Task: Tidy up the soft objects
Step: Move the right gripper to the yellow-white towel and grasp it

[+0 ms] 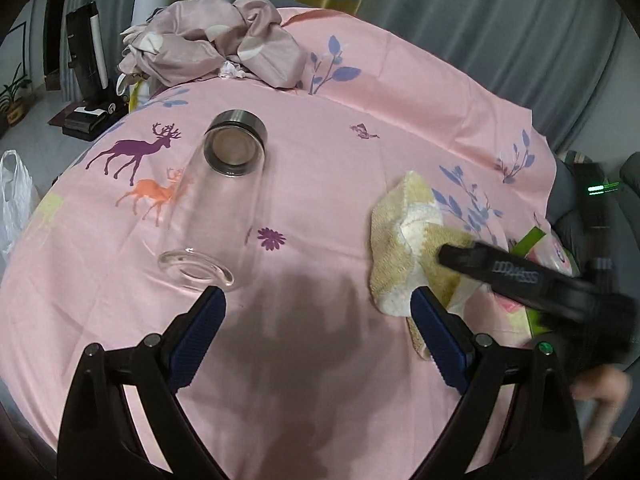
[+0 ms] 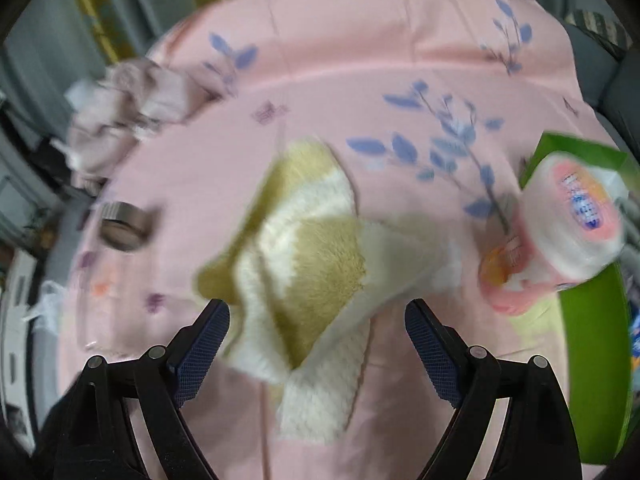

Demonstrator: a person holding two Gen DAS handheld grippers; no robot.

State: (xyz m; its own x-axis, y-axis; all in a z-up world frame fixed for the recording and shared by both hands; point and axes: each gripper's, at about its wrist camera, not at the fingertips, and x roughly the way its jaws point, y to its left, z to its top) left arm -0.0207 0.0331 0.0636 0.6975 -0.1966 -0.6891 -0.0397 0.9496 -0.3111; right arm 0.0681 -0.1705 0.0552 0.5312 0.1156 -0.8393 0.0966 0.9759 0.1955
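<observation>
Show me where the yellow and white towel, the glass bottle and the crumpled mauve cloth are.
yellow and white towel (image 2: 320, 268), right wrist view, tan middle patch.
glass bottle (image 1: 224, 192), left wrist view, clear body.
crumpled mauve cloth (image 1: 208, 50), left wrist view, middle folds.

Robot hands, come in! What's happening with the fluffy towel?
Left gripper and right gripper open. Fluffy towel crumpled on sheet, unheld. Glass bottle lying nearby.

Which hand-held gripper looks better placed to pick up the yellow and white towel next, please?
Probably the right hand-held gripper: open, with the towel between its fingers. The left faces bare sheet.
</observation>
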